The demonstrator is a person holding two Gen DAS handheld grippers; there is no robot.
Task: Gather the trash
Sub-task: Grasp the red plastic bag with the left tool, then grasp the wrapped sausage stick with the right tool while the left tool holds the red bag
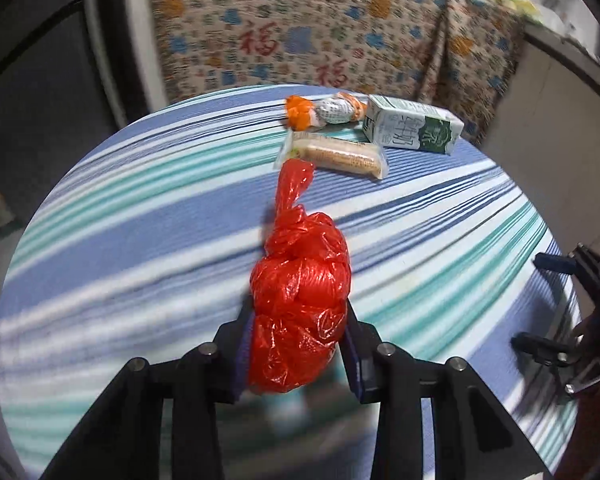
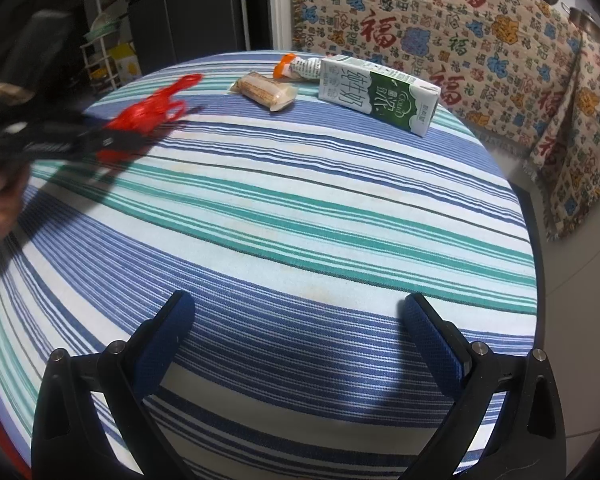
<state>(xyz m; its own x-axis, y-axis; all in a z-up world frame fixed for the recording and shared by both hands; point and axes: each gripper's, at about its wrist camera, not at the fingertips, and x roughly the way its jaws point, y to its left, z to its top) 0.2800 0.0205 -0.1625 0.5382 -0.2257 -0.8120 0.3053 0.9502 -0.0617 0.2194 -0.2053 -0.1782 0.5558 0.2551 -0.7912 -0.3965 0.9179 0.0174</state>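
Trash pickup under way: left gripper (image 1: 298,320) clamped on knotted red plastic bag (image 1: 300,300), held just above striped tablecloth (image 2: 300,208). Right gripper (image 2: 300,344) spread wide, holding nothing. Milk carton (image 2: 376,94), 2 wrappers left; likely next: bag needs carrying to bin, none visible.

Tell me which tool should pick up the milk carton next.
Right. The right tool is open and empty, while the left tool is shut on the red bag. The milk carton lies ahead of it.

wrist views, angled down, shared table (image 2: 300,208)
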